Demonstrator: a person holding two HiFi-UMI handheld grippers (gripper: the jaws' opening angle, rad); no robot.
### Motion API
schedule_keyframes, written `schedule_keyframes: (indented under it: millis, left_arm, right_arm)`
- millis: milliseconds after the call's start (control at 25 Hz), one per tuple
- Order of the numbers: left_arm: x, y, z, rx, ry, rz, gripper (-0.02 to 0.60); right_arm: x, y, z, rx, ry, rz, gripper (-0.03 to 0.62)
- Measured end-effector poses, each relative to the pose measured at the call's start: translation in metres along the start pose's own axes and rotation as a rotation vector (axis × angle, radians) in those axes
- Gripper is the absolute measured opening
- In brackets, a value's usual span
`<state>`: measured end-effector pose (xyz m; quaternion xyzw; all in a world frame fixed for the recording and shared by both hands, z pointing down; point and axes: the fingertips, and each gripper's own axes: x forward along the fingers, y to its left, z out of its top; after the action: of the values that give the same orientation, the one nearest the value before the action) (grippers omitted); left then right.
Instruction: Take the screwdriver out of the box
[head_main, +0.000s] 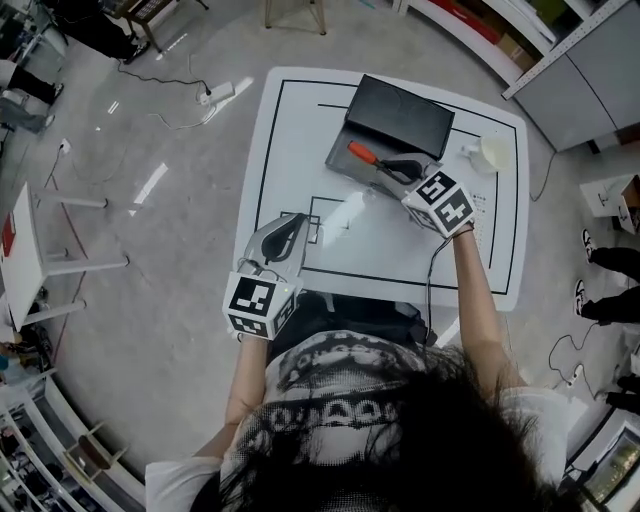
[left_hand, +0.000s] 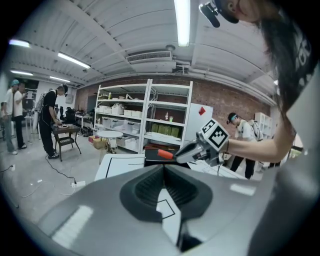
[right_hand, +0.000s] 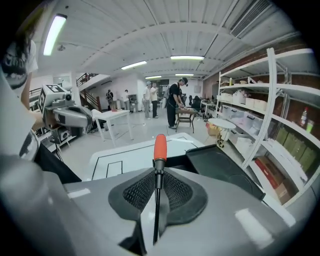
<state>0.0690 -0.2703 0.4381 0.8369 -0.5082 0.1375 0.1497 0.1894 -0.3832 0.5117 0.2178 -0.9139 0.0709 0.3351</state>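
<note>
While our right gripper (right_hand: 159, 172) clamps the screwdriver (right_hand: 160, 147) by its dark shaft, orange handle over the open black box (head_main: 400, 115) at the far side, our left gripper (left_hand: 163, 170) hangs at the near left, jaws together, empty. We face a white table (head_main: 300, 130) ruled with black rectangles, grey concrete floor (head_main: 150, 300), white shelving (left_hand: 150, 115), brick wall (left_hand: 225, 100). Print (head_main: 478, 212) at its right edge is unreadable.

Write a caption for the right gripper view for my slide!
Right gripper pinches the orange-handled screwdriver by its shaft, black box just beyond.
</note>
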Motion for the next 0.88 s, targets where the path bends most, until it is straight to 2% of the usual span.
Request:
schedule_keyframes:
  millis: [160, 320, 560, 880]
  left_arm:
    - [-0.011, -0.004, 0.003, 0.013, -0.017, -0.029, 0.000]
    - [-0.034, -0.006, -0.001, 0.026, -0.031, -0.062, 0.000]
    - [-0.087, 0.003, -0.016, 0.041, -0.042, -0.094, 0.000]
    - [-0.166, 0.014, -0.040, 0.061, -0.052, -0.131, 0.000]
  right_arm:
    - [-0.027, 0.031, 0.020, 0.038, -0.091, -0.041, 0.060]
    - [-0.044, 0.072, 0.027, 0.092, -0.138, -0.077, 0.060]
    - [-0.049, 0.141, 0.029, 0.201, -0.179, -0.111, 0.060]
    - [-0.055, 0.226, 0.047, 0.287, -0.263, -0.152, 0.060]
